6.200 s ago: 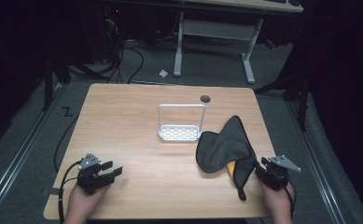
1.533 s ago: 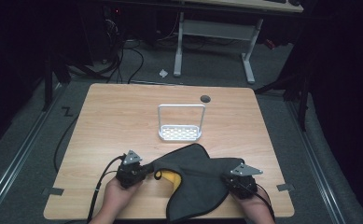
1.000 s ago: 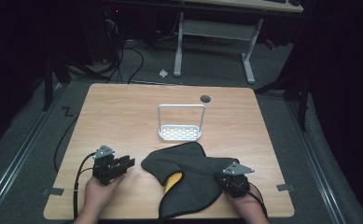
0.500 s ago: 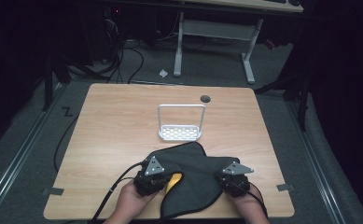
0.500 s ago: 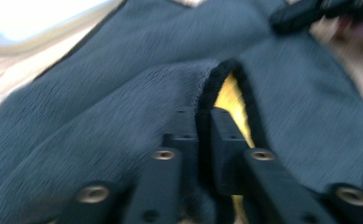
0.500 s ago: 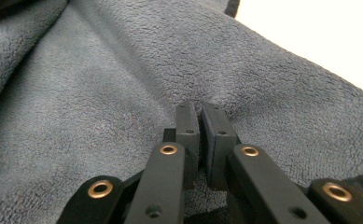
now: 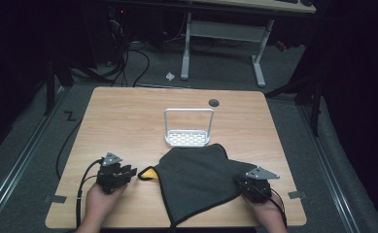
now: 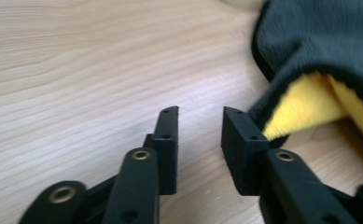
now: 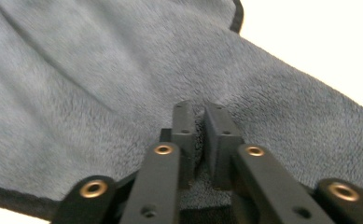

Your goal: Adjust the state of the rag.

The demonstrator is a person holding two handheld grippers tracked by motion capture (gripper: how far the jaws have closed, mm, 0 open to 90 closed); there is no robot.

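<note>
A dark grey cloth (image 7: 201,174) with a yellow underside lies spread on the front of the wooden table (image 7: 128,121). Its yellow corner (image 7: 147,173) points left. My left gripper (image 7: 132,171) rests on the table just left of that corner, open. Its jaws have just been opening and nothing is between them (image 8: 200,126); the yellow corner (image 8: 305,107) lies against the outside of one jaw. My right gripper (image 7: 239,180) sits at the cloth's right corner. Its jaws (image 9: 201,112) have just been opening slightly, and a fold of the grey cloth (image 9: 100,93) is still pinched between them.
A small white perforated rack (image 7: 188,138) with a tall wire handle stands just behind the cloth at the table's middle. A round cable hole (image 7: 214,102) is near the far edge. Cables run over the dark floor at the left, and another desk's legs stand behind.
The left gripper drew the yellow corner leftward, let go and now sits left of it. The cloth lies wider and flatter. The right gripper has stayed at the right corner.
</note>
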